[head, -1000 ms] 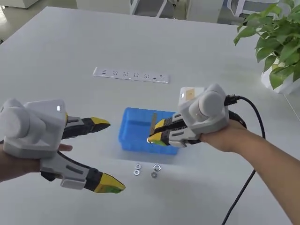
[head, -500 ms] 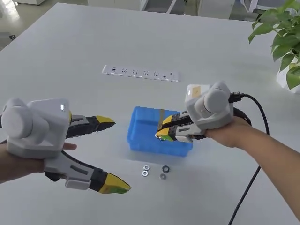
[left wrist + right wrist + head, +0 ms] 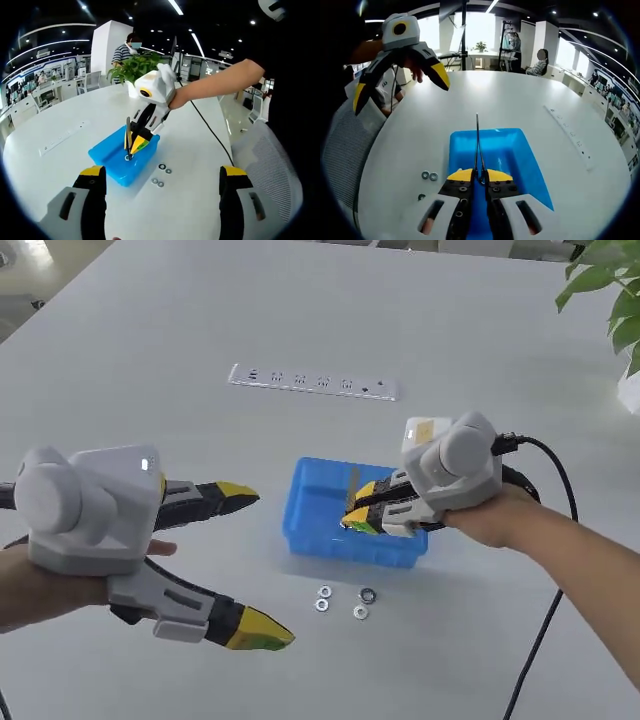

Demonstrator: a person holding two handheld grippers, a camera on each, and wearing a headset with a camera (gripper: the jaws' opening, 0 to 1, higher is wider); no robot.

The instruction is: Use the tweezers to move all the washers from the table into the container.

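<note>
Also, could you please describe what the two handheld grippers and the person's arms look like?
Both grippers have bulky pale grey housings with a rounded knob, and black jaws ending in yellow tips. The left gripper carries a small white light on top. The right gripper bears a yellowish label, and a black cable trails from its rear. The forearms are bare.
</note>
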